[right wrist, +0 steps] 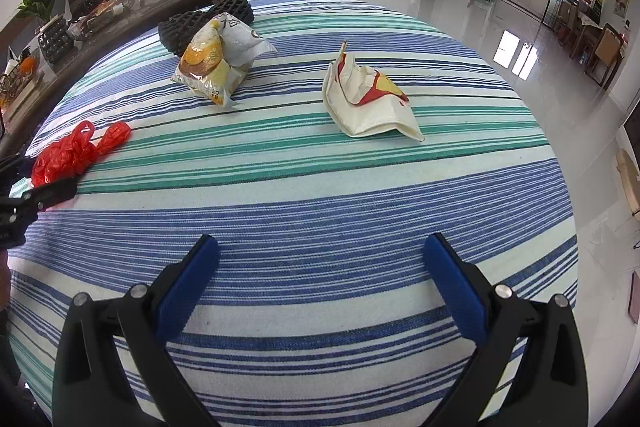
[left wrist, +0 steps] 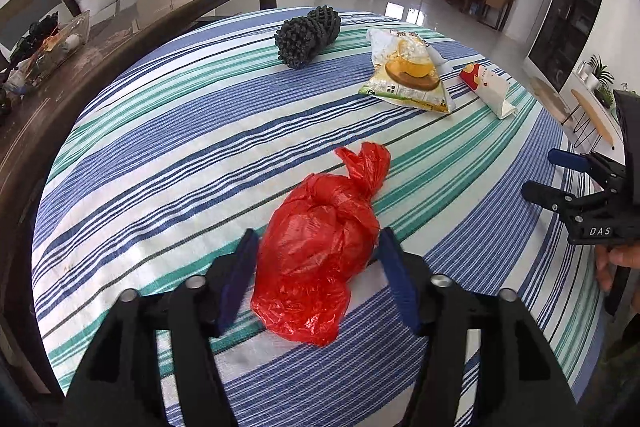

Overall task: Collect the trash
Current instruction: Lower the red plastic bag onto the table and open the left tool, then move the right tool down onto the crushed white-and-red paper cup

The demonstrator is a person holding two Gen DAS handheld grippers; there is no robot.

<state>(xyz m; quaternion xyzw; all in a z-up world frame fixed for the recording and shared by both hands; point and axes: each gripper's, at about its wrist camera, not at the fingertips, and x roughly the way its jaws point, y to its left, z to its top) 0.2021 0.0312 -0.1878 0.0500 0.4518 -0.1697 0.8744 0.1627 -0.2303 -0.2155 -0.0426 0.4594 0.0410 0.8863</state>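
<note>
Directly between the spread blue pads of the left gripper point(left wrist: 316, 247) a knotted red plastic bag point(left wrist: 316, 251) is seen on the striped tablecloth point(left wrist: 160, 147), not visibly pressed; the right gripper point(right wrist: 320, 247) is held wide and empty; a white wrapper point(right wrist: 368, 99) lies well ahead of it.

Two close downward views, shared tablecloth point(left wrist: 168, 131)

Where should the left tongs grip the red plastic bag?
Judging by its shape, around the bulging body of the red plastic bag, below the knot. The left tongs already straddle it from the near side, blue pads either flank, apparently not pressing. The twisted tails beyond the knot look thin and floppy, a worse hold.
</note>
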